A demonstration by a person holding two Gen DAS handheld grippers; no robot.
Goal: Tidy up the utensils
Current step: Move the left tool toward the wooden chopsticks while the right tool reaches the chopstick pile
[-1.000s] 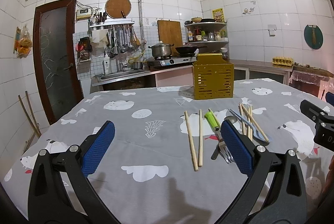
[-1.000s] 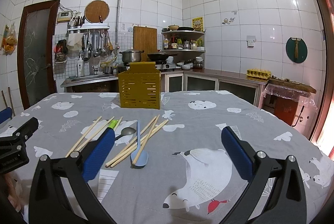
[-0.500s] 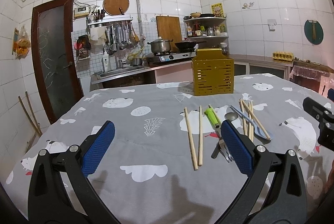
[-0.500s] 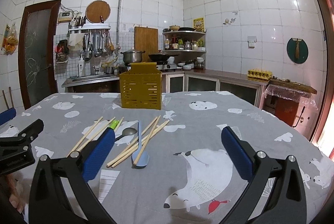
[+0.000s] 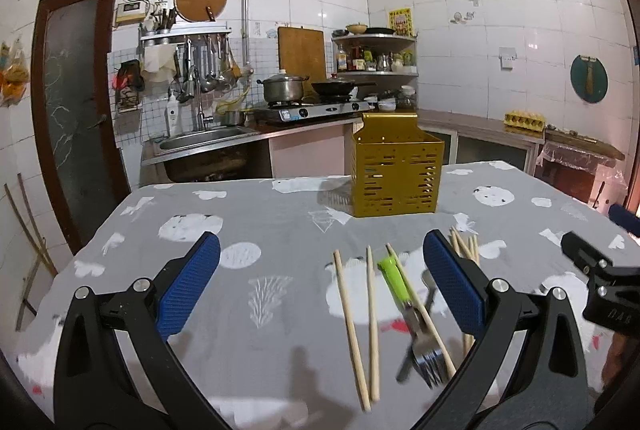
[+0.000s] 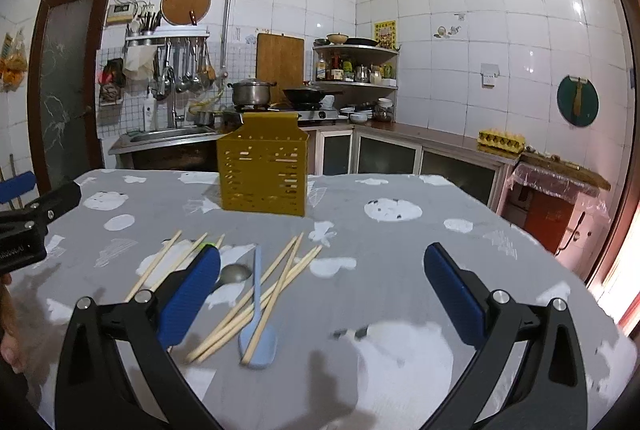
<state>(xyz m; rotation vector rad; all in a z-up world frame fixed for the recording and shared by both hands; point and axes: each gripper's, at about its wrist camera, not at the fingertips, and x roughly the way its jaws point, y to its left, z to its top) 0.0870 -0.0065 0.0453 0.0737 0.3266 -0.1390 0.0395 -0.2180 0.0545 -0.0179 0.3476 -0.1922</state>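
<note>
Both claws moved nearer yellow caddy (image 5: 395,173); left claw (image 5: 320,286), right claw (image 6: 322,288) wide, empty; no legible writing.

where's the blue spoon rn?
In the right wrist view, the blue spoon lies flat on the tablecloth left of centre, bowl nearest the camera, under crossed chopsticks, well in front of the yellow holder.

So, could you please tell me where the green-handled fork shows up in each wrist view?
Left wrist: the fork lies right of centre on the cloth, green handle away from the camera, tines near the right finger.
Right wrist: only a sliver of its green handle peeks out above the left finger's tip; the rest is hidden.
Shared landmark: the gold caddy stands beyond the utensils in both.
</note>
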